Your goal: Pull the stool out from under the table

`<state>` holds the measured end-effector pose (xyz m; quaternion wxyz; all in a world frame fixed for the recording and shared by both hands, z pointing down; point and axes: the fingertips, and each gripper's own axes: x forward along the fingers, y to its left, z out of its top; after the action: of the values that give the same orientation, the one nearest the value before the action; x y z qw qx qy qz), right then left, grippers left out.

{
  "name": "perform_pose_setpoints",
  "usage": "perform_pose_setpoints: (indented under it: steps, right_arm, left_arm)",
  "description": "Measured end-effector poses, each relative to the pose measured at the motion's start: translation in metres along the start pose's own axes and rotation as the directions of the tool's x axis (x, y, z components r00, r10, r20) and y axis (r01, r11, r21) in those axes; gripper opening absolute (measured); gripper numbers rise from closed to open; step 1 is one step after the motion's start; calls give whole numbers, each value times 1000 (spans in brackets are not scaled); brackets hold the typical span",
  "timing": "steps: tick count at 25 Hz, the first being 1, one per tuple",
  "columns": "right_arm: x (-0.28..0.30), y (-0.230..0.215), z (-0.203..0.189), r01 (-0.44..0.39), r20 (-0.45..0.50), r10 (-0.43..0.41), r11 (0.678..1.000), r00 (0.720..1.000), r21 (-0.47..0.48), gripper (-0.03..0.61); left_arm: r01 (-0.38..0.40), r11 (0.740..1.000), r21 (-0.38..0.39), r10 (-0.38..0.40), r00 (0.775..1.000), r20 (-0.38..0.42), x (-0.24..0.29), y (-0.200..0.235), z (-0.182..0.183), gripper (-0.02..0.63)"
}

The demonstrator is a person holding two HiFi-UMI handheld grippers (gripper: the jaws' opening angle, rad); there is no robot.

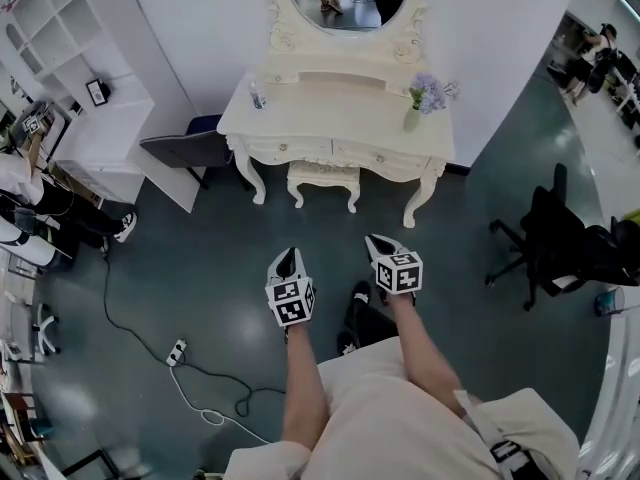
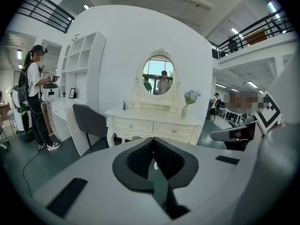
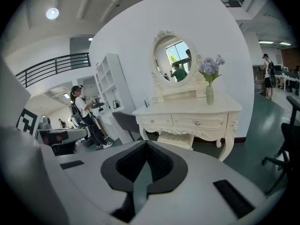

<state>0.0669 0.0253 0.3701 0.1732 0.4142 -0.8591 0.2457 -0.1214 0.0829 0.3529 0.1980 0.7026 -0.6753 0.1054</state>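
A cream stool (image 1: 323, 181) with a patterned seat stands tucked under the cream dressing table (image 1: 300, 116); the right gripper view shows the stool (image 3: 177, 138) below the table's drawers (image 3: 187, 122). My left gripper (image 1: 289, 261) and right gripper (image 1: 380, 245) hover over the dark floor, well short of the stool, both shut with nothing between the jaws. In the left gripper view the table (image 2: 154, 124) stands ahead; the stool is hidden behind the gripper body.
A grey chair (image 1: 185, 150) sits left of the table beside a white shelf unit (image 1: 85, 88). A black office chair (image 1: 560, 243) stands at the right. A power strip with cable (image 1: 176, 352) lies on the floor at left. A person (image 2: 35, 97) stands at far left.
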Motion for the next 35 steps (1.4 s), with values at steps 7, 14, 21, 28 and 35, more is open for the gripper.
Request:
perform_pose_setpoints:
  steps: [7,14,21,28,35]
  right_arm:
    - [37,-11,27,-54,36,51,996,998,74,43]
    - [82,-21,60,-54,16,53,997,998,54,43]
    - [126,-42,98,-89,47,86,994,995,62,44]
    - [166,-75,131,-98,104,91,993,990,71,44]
    - [202,-90,151,-110,103,101,990,990,83,44]
  left_arm:
    - [11,1000,17,-11,1000,-18,37,14,10,15]
    - [0,999,32,1,1000,-24,77,37,42,15]
    - [-10,999,36,11,1000,-26,128,51,67,15]
    - [-8,999,41,9,999,-38,180,58,87,15]
    - [-16,998,63,21,997,-68,216,67,99,15]
